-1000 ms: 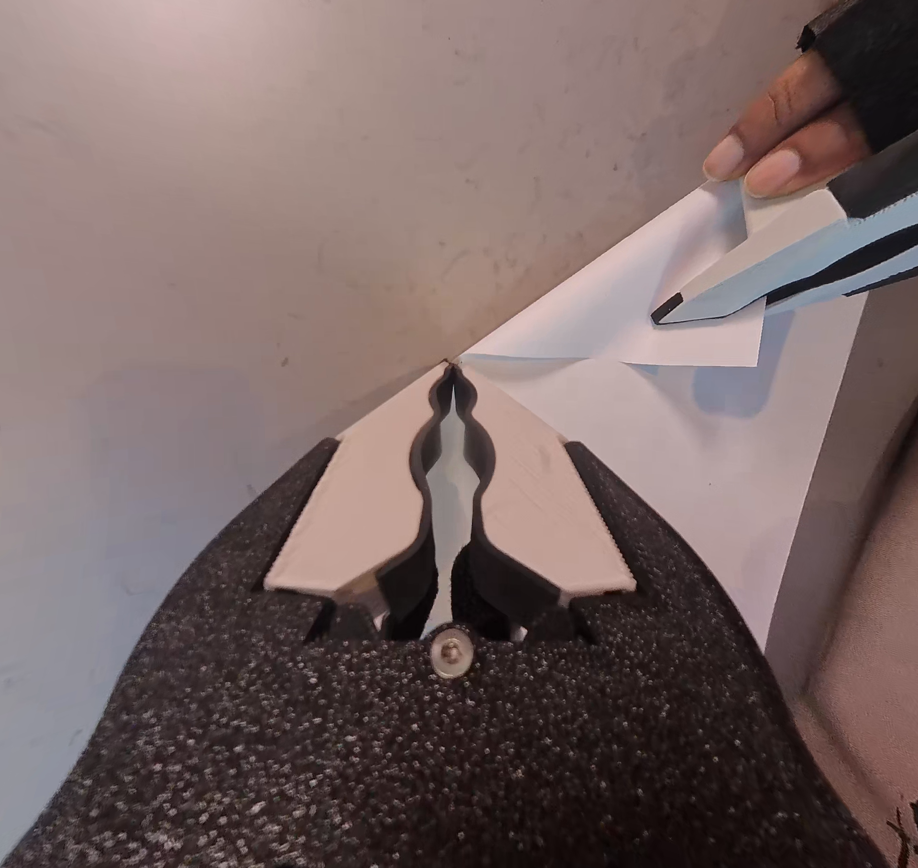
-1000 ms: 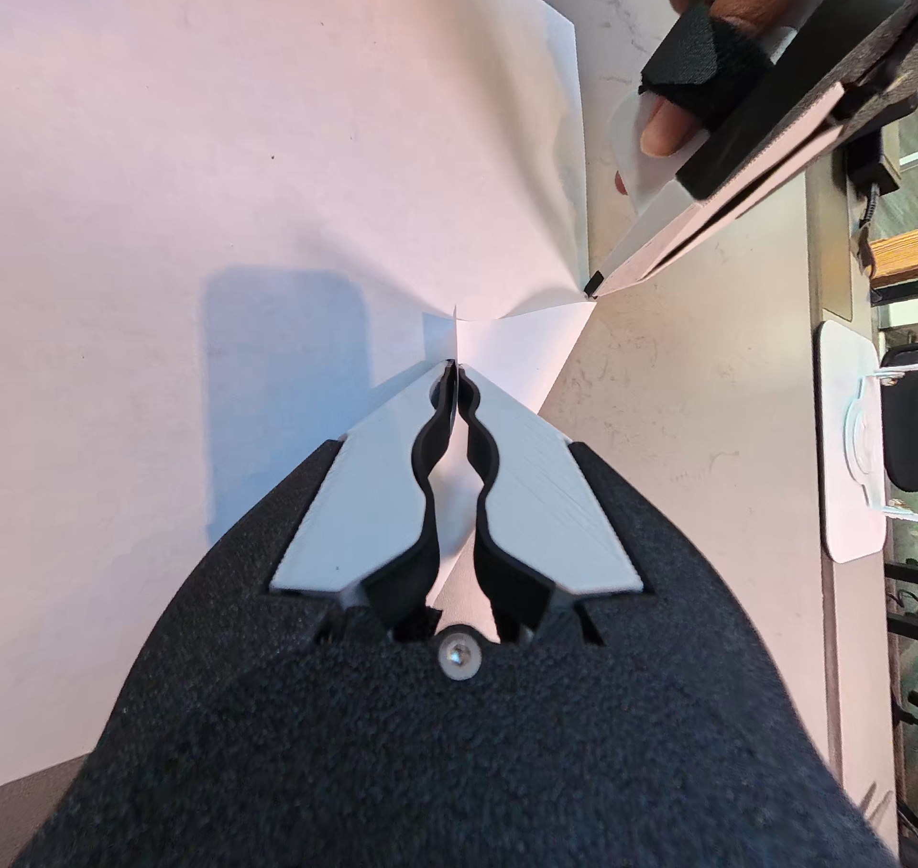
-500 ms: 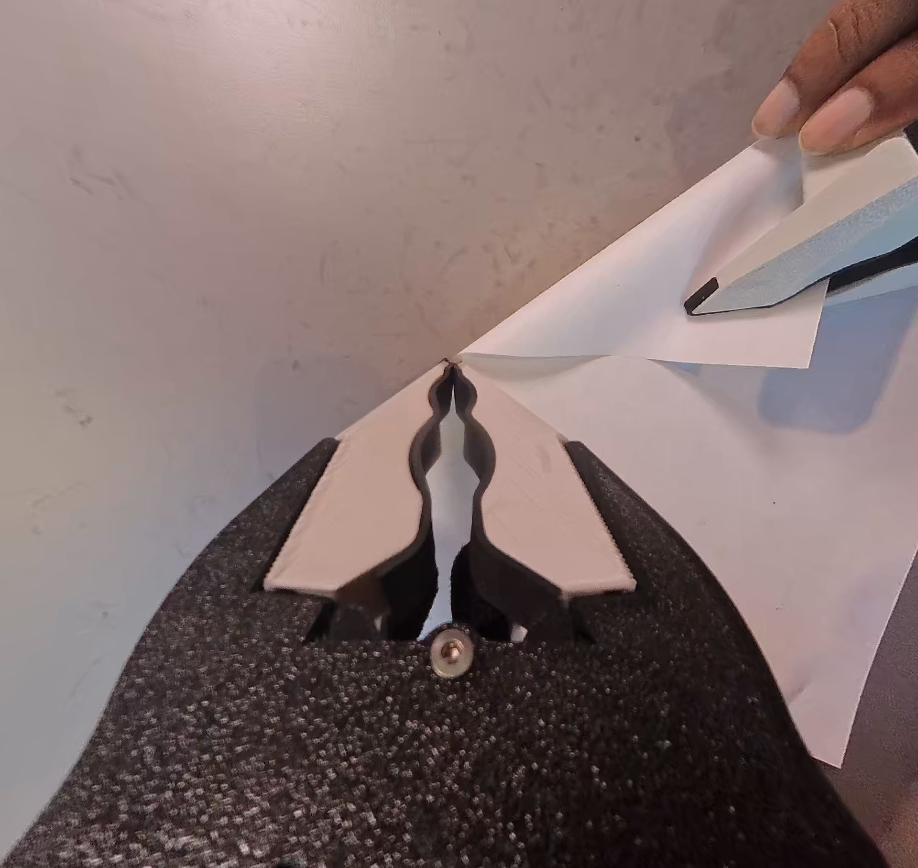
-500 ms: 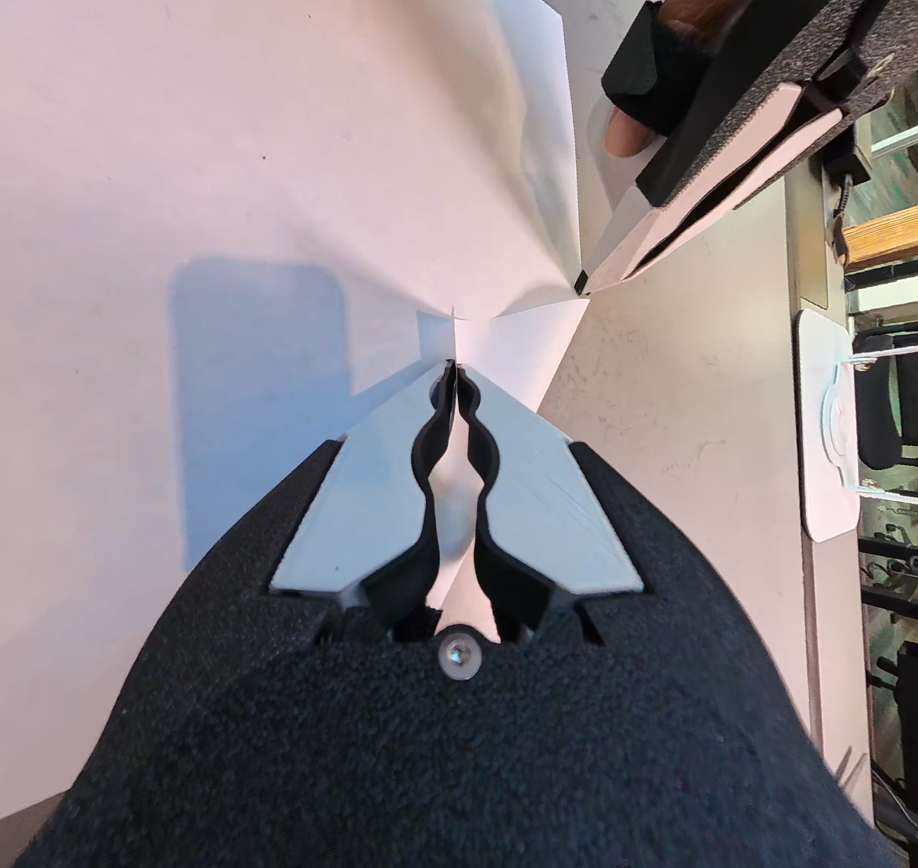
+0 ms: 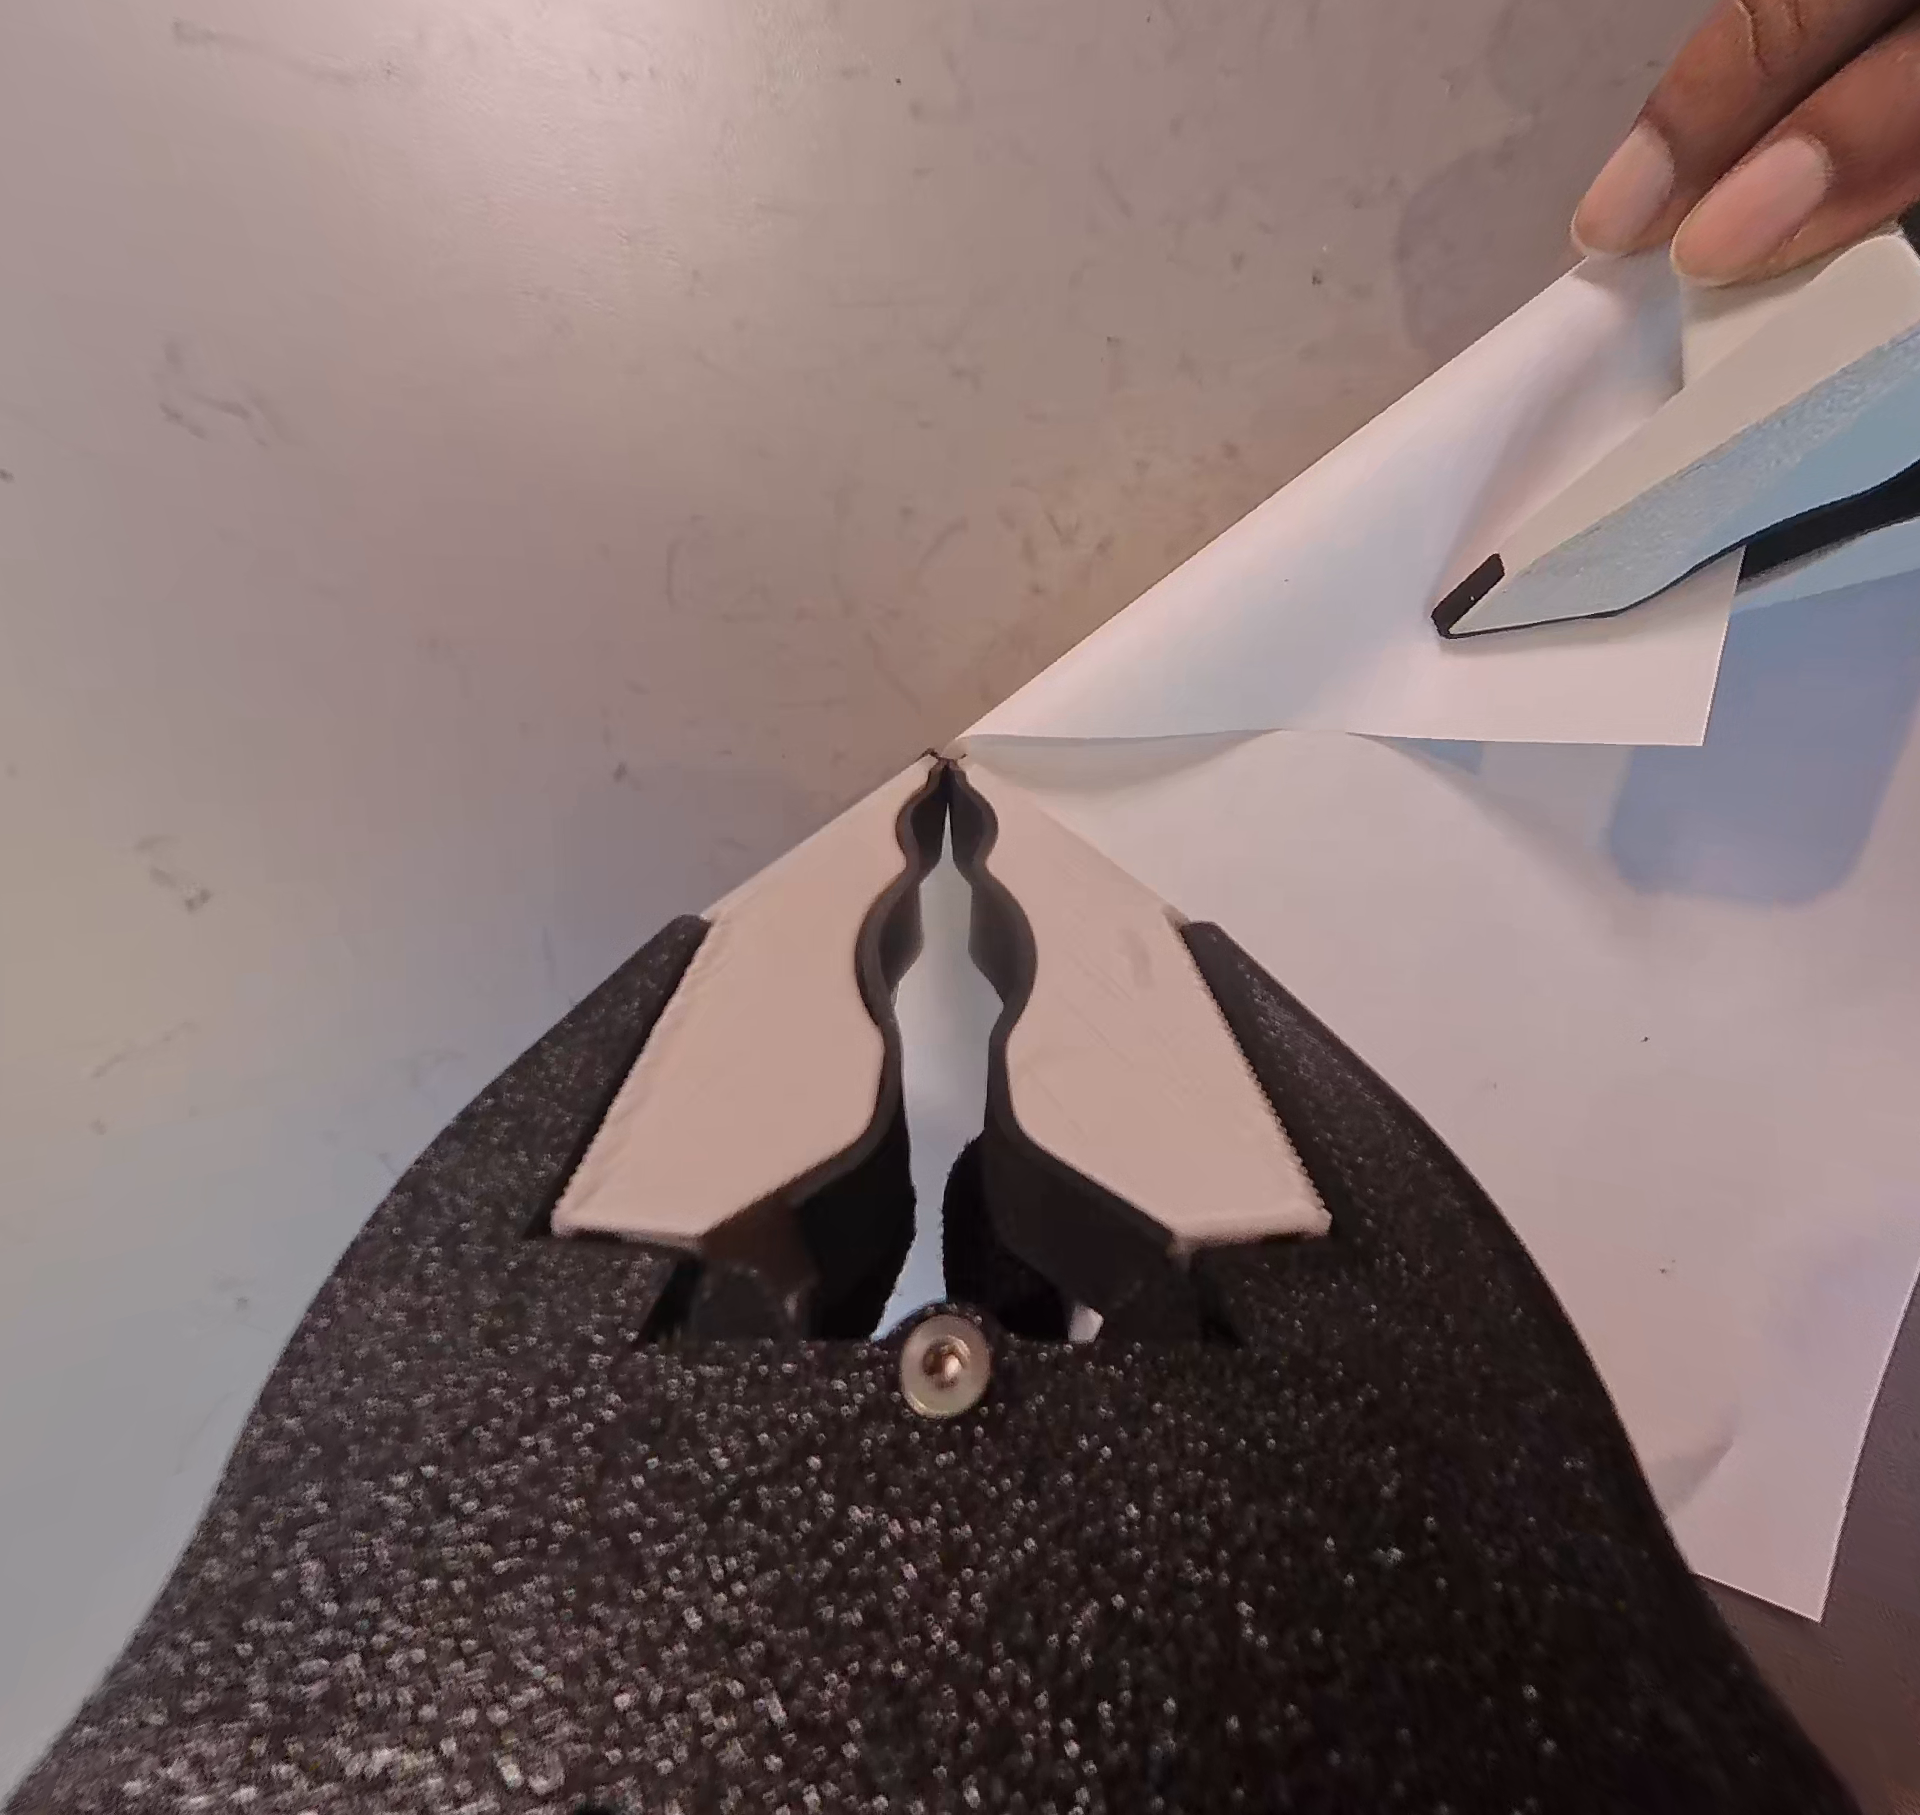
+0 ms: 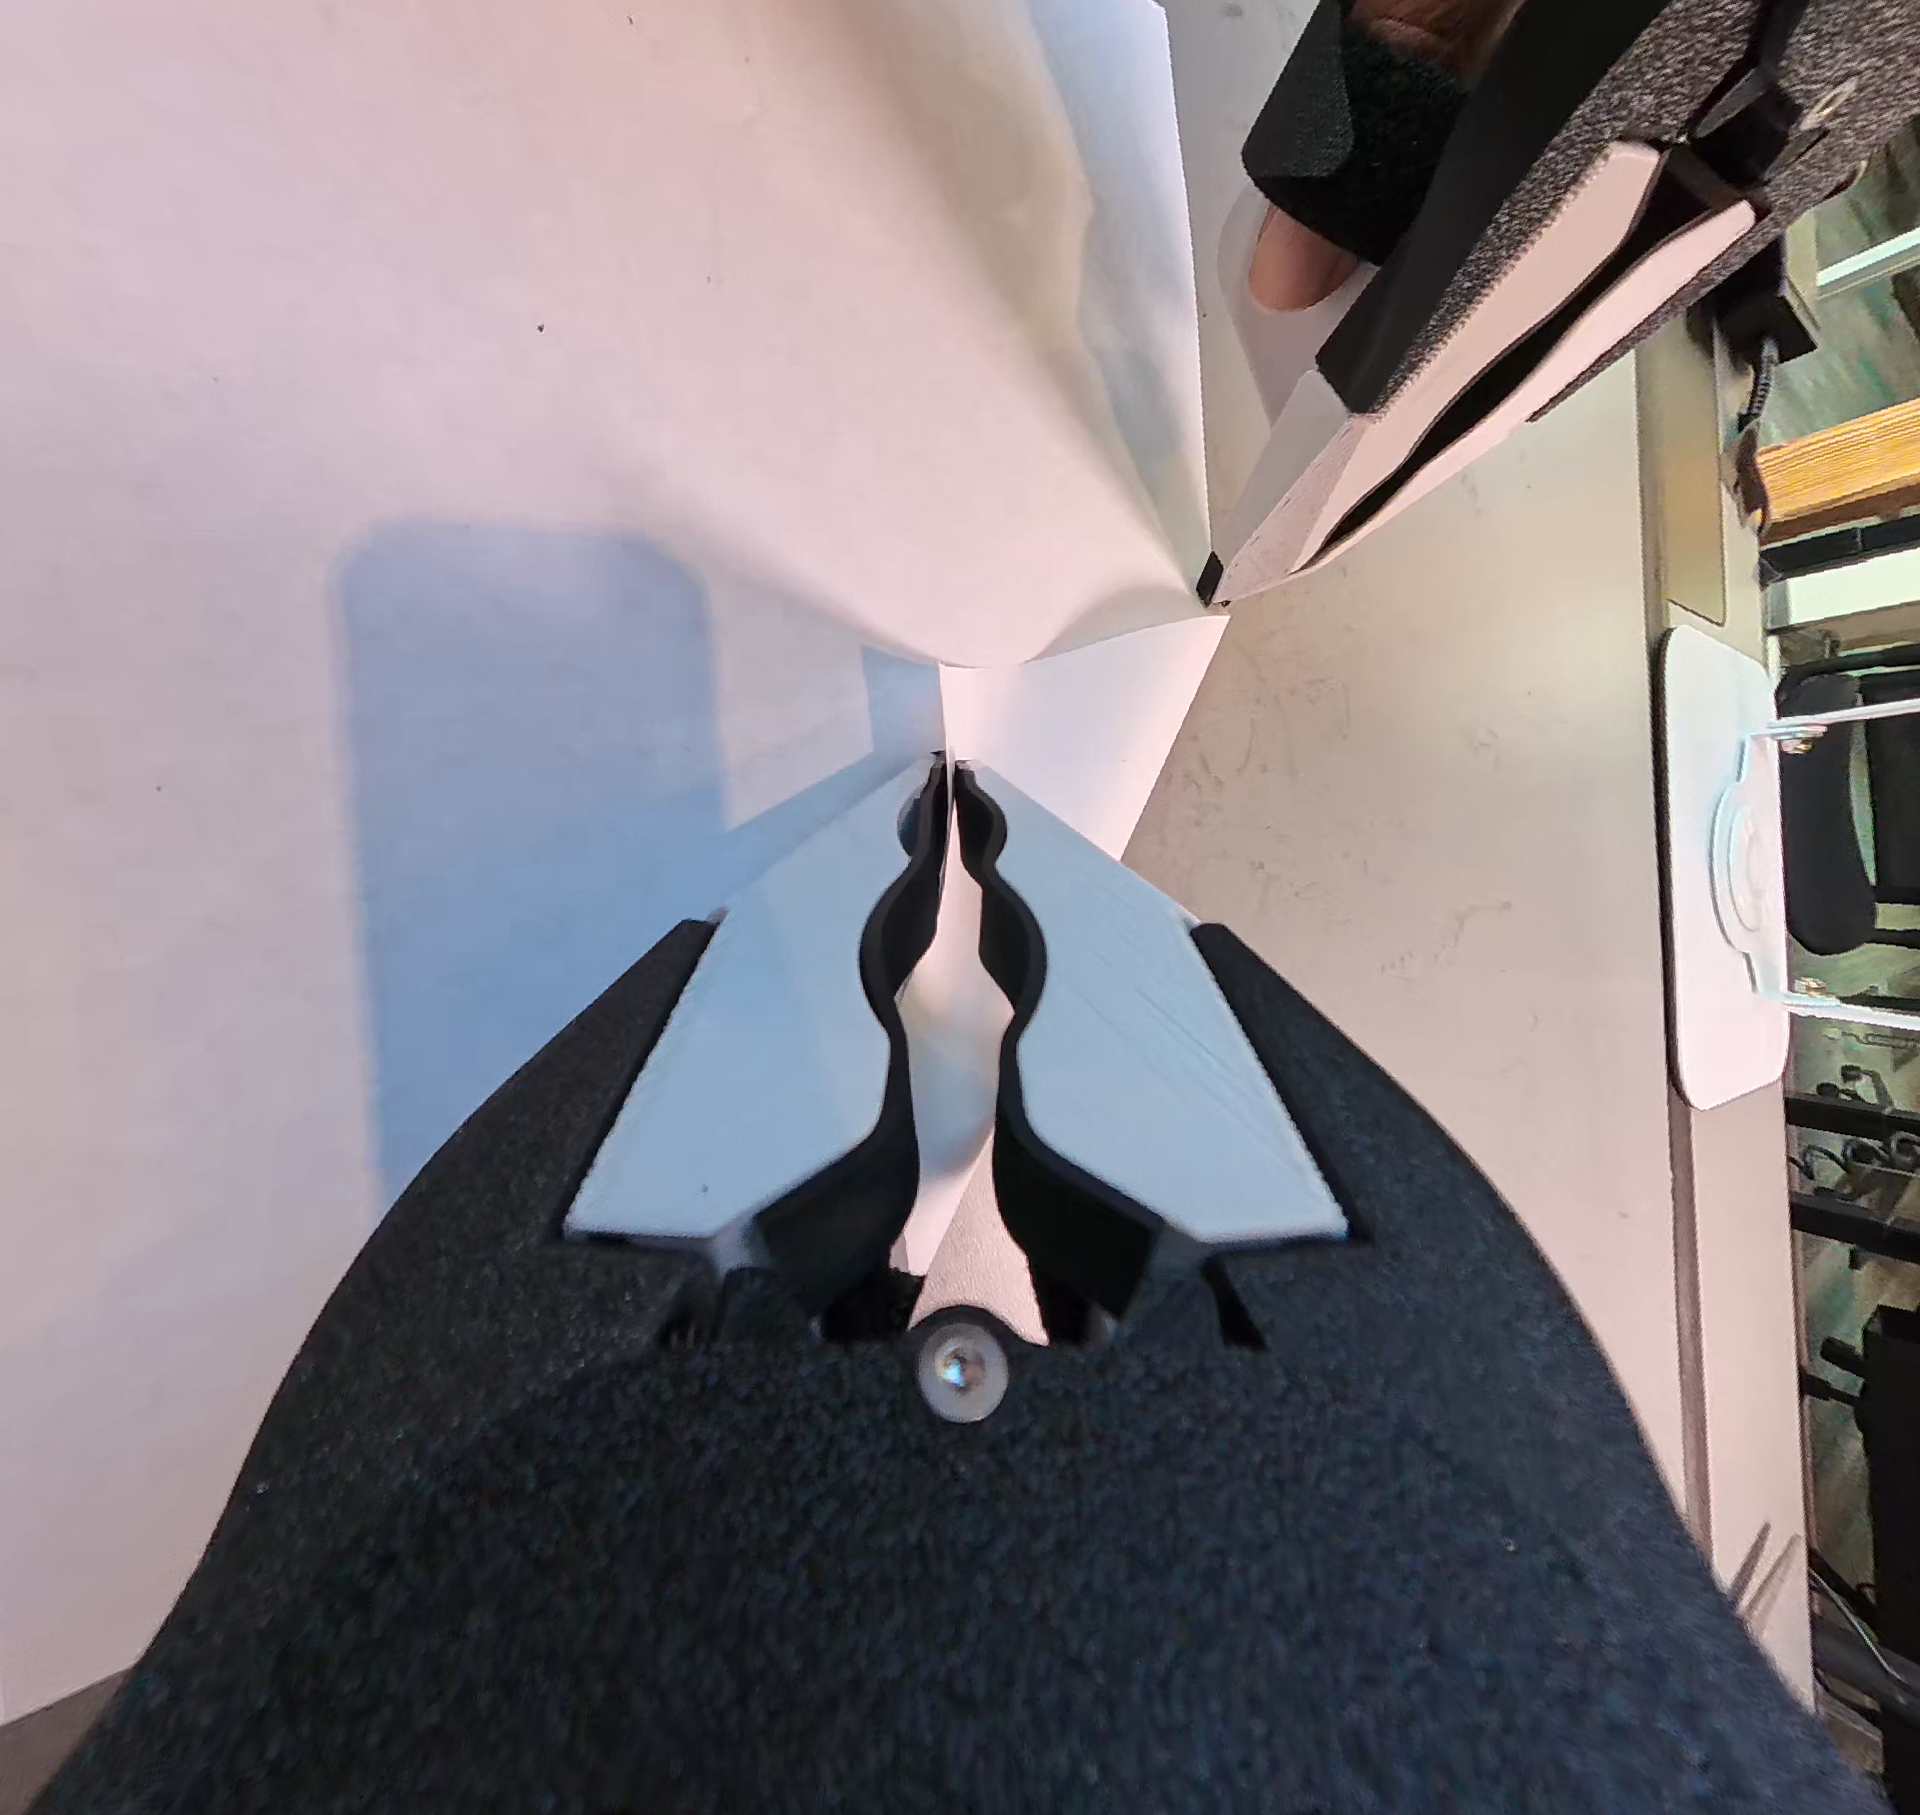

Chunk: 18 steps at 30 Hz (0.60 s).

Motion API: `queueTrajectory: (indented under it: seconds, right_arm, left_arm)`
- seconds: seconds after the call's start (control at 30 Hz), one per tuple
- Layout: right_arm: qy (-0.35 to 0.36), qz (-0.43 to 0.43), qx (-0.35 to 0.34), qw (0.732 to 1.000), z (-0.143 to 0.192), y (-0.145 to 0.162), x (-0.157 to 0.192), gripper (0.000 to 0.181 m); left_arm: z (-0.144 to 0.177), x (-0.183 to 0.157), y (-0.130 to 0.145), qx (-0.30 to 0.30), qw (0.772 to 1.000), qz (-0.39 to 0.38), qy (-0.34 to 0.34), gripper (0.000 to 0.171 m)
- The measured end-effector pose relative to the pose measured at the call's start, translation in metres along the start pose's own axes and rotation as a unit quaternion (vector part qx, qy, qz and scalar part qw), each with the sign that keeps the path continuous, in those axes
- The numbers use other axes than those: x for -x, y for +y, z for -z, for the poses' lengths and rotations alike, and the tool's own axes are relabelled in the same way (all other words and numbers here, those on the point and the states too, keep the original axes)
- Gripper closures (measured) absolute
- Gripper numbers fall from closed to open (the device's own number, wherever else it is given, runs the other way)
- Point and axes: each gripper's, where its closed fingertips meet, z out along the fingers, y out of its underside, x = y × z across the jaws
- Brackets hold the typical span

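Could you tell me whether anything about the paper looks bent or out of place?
Yes: the white paper is not flat; both tongs, left and right, pinch its edge, which curls up off the table.

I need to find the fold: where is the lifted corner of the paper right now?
In the left wrist view, the folded-over corner lies upper right over the white sheet, pinched by the right tool; the left tool clamps the sheet's edge.

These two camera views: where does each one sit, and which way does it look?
Left wrist view: sits on the left gripper, looking along its shut fingers at the white paper on the tabletop; a hand shows.
Right wrist view: sits on the right gripper, pinching the same paper.
Shared: paper, tabletop, and each shows the other gripper.
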Motion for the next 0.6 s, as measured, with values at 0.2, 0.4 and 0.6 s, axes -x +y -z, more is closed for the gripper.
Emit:
queueTrajectory:
  seconds: [0.2, 0.4, 0.6]
  right_arm:
    - [-0.001, -0.004, -0.001, 1.0, -0.0001, 0.0001, 0.0001, 0.181]
    - [-0.001, -0.009, -0.001, 1.0, 0.0, 0.0, 0.0001, 0.181]
    - [0.001, -0.009, 0.002, 1.0, 0.0001, 0.0001, 0.0001, 0.181]
  left_arm:
    - [-0.0001, 0.0001, -0.0003, -0.003, 1.0, 0.0, 0.003, 0.171]
    - [-0.0001, 0.0, -0.0005, -0.013, 1.0, 0.002, 0.007, 0.171]
    - [-0.0001, -0.0001, -0.001, -0.02, 1.0, 0.003, 0.009, 0.171]
